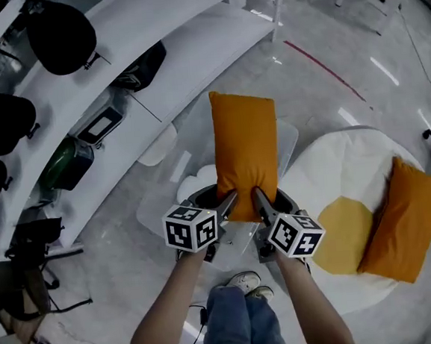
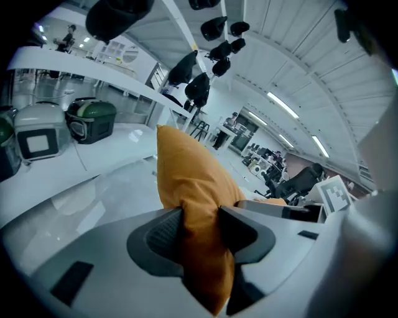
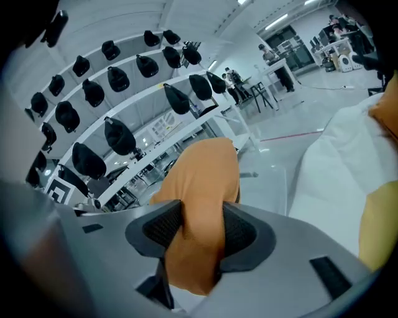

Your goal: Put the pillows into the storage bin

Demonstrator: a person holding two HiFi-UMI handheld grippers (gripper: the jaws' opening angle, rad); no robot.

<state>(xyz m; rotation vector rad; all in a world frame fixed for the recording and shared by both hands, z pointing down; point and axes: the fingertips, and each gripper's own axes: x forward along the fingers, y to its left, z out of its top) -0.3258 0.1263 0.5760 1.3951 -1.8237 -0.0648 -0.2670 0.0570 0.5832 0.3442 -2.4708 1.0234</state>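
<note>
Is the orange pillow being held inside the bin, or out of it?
Out: the orange pillow is clamped by left gripper and right gripper, whole length showing.

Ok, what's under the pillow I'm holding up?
The clear storage bin, with something white showing at its left side. The orange pillow covers most of the bin's inside, so the rest can't be seen.

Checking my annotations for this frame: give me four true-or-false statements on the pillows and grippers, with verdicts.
1. The left gripper and right gripper both clamp one orange rectangular fabric pillow. True.
2. That pillow lies inside the clear plastic storage bin. False: it is held up in the air over the bin.
3. A second orange pillow rests on the white padded seat. True.
4. The yellow cushion is in the right gripper. False: it lies on the white padded seat.
</note>
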